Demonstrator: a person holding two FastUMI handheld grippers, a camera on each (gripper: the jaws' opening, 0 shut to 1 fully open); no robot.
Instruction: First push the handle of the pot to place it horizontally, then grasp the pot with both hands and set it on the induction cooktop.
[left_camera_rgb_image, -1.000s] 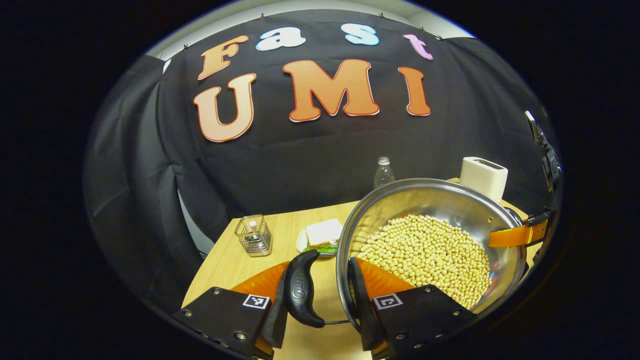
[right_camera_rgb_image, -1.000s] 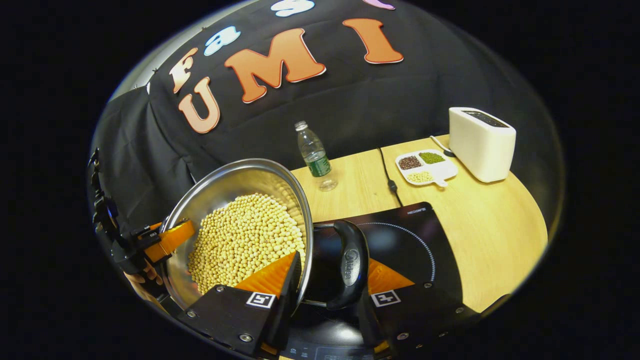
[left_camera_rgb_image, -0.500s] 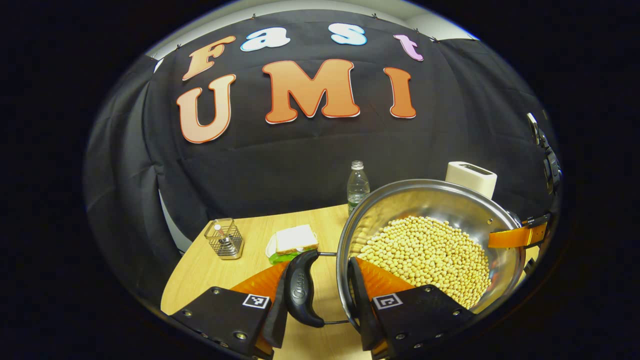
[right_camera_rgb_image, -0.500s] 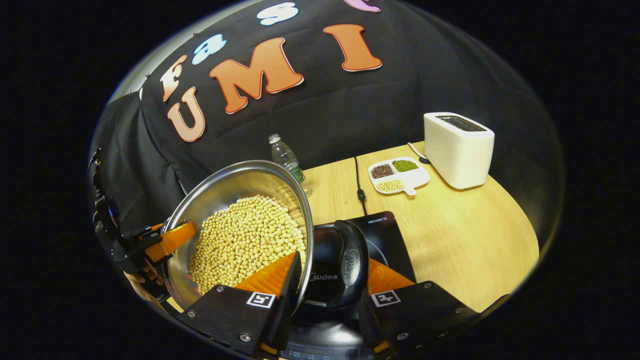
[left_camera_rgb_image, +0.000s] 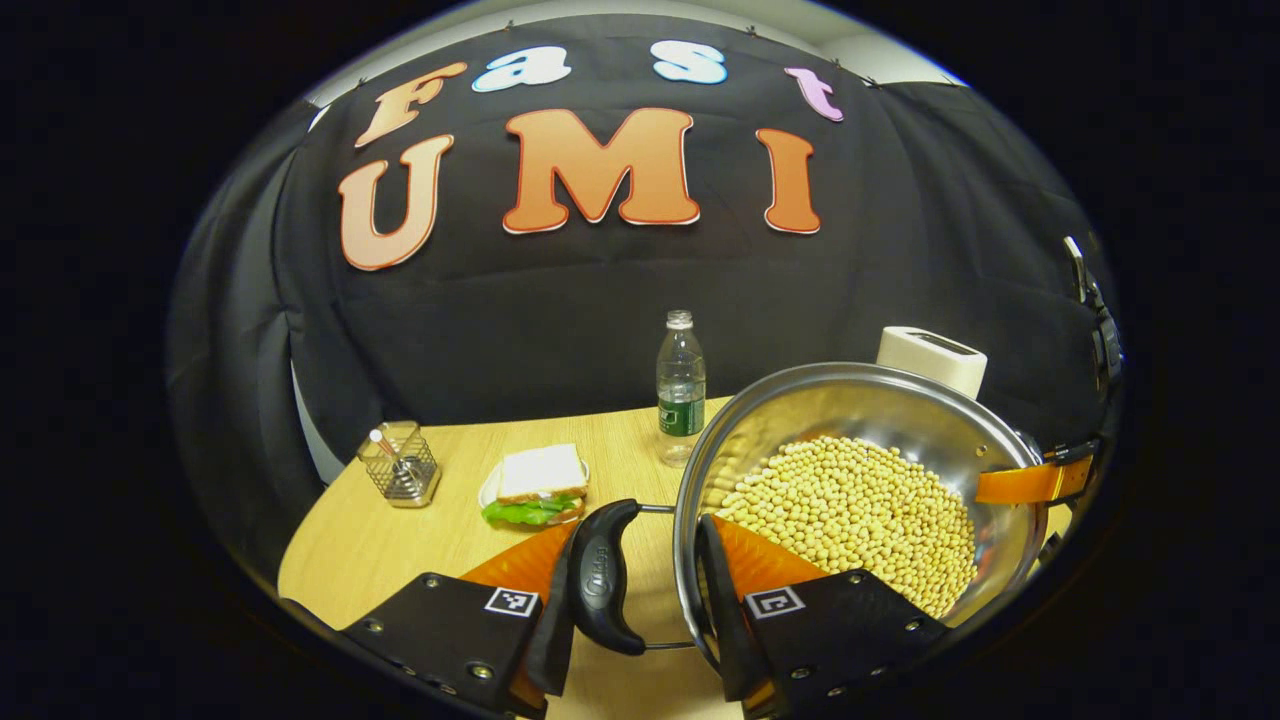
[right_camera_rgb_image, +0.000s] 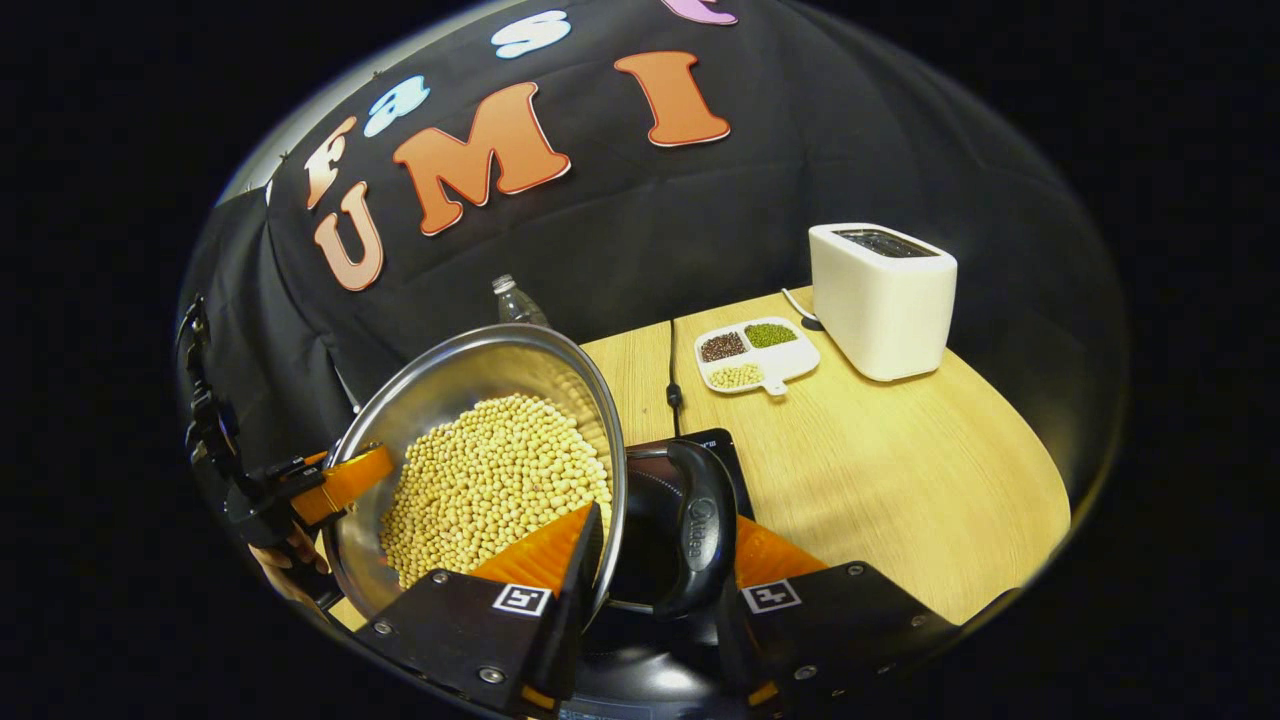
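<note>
Pot (left_camera_rgb_image: 860, 480) of beans (right_camera_rgb_image: 490, 480) lower centre, left gripper (left_camera_rgb_image: 650, 600) and right gripper (right_camera_rgb_image: 655, 570) fingers clenched on side handles; tilting risks spilling, missing cooktop (right_camera_rgb_image: 650, 500).

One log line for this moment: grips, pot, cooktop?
left gripper: shut on pot rim/handle | right gripper: same, opposite side | pot: beans inside | induction cooktop: below right handle

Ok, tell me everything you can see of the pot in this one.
The pot is a shiny steel bowl, lidless, heaped with pale yellow beans. A dark loop handle sits at each side on wire brackets. The left gripper and right gripper each clamp rim and handle. It sits partly above the black cooktop.
</note>
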